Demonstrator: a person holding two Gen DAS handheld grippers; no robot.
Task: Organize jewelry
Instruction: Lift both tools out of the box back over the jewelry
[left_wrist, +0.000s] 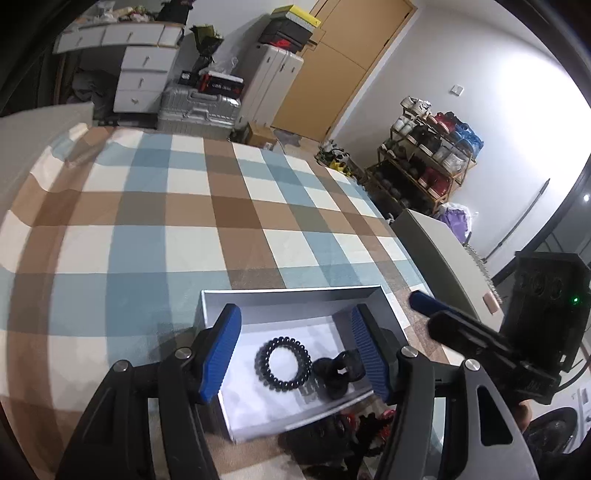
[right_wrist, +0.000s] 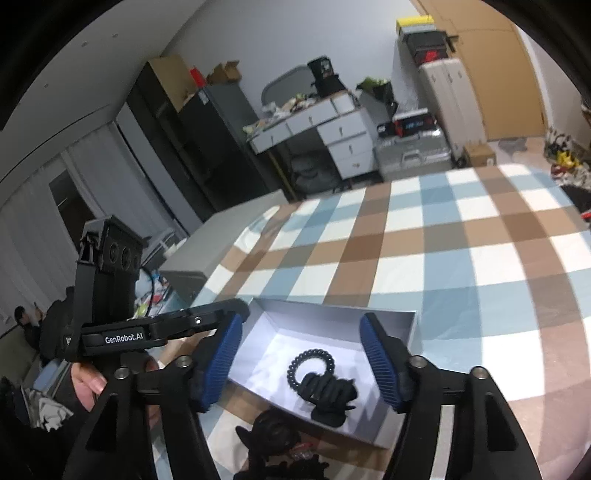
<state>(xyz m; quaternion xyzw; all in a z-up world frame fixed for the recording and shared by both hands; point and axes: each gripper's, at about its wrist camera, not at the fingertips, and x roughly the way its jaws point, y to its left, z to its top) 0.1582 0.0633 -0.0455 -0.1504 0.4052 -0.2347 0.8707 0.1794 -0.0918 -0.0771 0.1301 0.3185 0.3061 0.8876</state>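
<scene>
Left wrist: white box, checked cloth, accessory pile

Checked bedspread, wooden door

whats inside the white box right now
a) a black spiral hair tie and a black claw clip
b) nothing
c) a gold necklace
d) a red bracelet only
a: the white box holds a black spiral hair tie with a black claw clip beside it.
</scene>
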